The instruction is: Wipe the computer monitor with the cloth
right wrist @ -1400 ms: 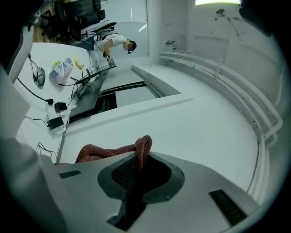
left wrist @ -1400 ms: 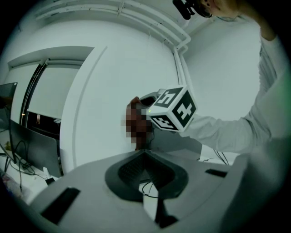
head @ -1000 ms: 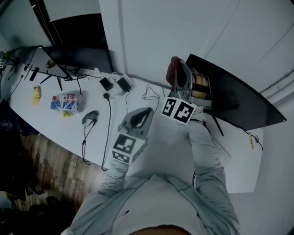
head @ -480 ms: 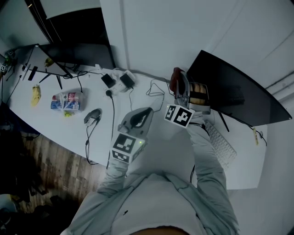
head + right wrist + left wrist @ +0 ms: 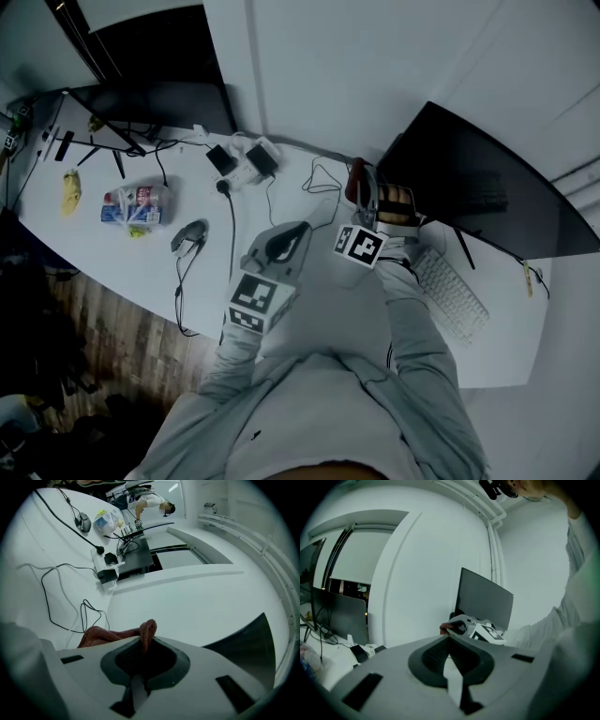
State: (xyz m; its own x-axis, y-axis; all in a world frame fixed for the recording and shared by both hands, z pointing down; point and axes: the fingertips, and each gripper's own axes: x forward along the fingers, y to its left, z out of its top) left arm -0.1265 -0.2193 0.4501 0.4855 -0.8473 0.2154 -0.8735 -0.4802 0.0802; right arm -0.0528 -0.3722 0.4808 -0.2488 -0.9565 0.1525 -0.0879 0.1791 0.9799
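Observation:
The dark computer monitor (image 5: 478, 173) stands at the back right of the white desk (image 5: 309, 309). My right gripper (image 5: 359, 187) is by the monitor's lower left corner, shut on a reddish-brown cloth (image 5: 353, 180). In the right gripper view the cloth (image 5: 117, 636) bunches out of the jaws of the right gripper (image 5: 142, 645), with the monitor's edge (image 5: 248, 641) at right. My left gripper (image 5: 286, 239) hovers over the desk's middle, shut and empty. The left gripper view shows the left gripper (image 5: 449, 645), the monitor (image 5: 485, 599) and the cloth (image 5: 445, 628) beyond.
A keyboard (image 5: 452, 292) lies under the monitor's front. A power strip with plugs (image 5: 242, 161) and loose cables (image 5: 319, 187) sit at the back. A second monitor (image 5: 141, 98), a snack packet (image 5: 131, 204) and a mouse-like device (image 5: 187, 236) are at left.
My right gripper with the cloth has moved from in front of the monitor's face down to its lower left corner. The left gripper has stayed about where it was.

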